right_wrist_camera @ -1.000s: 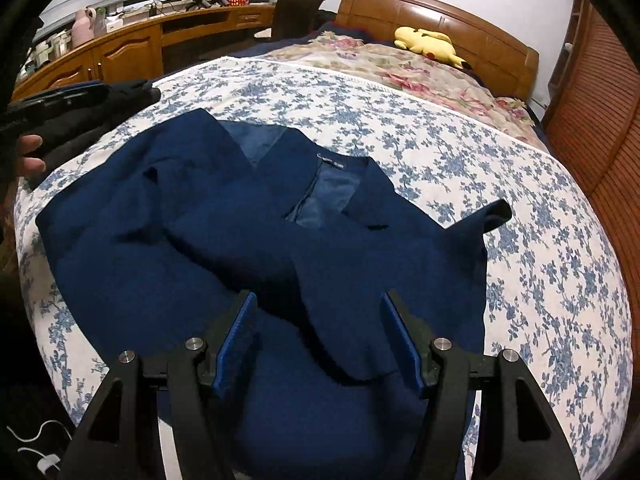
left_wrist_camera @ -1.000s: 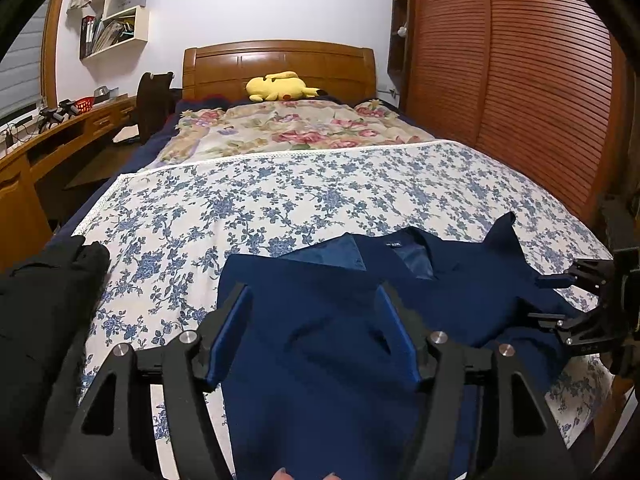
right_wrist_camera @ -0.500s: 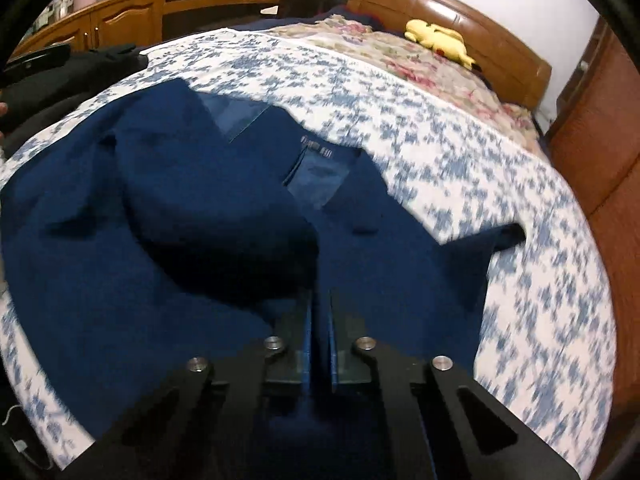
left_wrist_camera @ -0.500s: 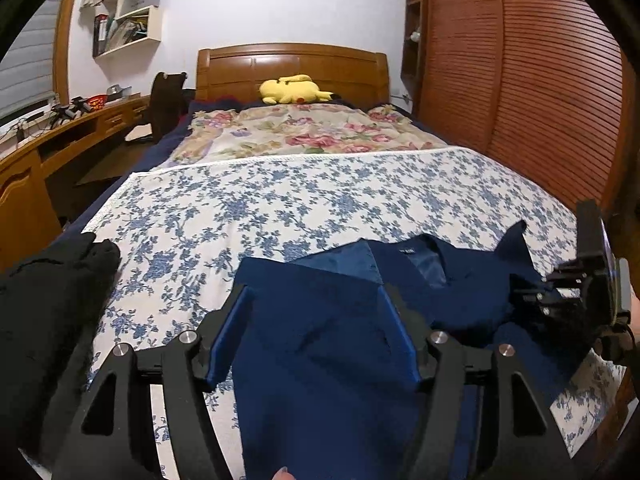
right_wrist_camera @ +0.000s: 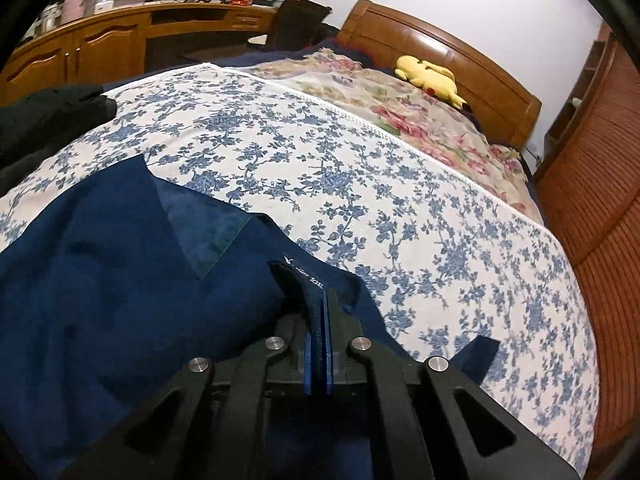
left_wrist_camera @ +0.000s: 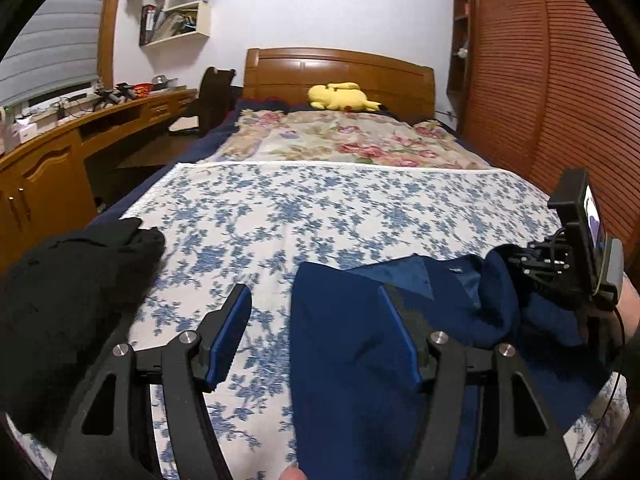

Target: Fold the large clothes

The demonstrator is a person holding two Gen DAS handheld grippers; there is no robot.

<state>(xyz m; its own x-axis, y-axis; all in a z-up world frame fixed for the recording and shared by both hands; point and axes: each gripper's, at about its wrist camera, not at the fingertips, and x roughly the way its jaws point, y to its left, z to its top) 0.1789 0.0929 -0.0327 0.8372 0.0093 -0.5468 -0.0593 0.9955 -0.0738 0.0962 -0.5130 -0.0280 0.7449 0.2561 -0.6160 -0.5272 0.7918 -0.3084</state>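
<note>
A navy blue jacket lies on the flowered bedsheet near the bed's foot, its lighter lining and collar label showing. My left gripper is open above the jacket's left edge. One finger is over the sheet and the other over the cloth, and nothing is gripped. My right gripper is shut on a fold of the jacket near the collar. In the left wrist view the right gripper holds a raised bunch of cloth at the right.
A black garment is heaped at the bed's left edge. A yellow plush toy lies by the wooden headboard. A wooden desk runs along the left, and a slatted wardrobe stands on the right.
The right gripper went from open to shut on the jacket's cloth and carried it up the bed, bunching it. The left gripper slid left, from over the jacket to astride its edge.
</note>
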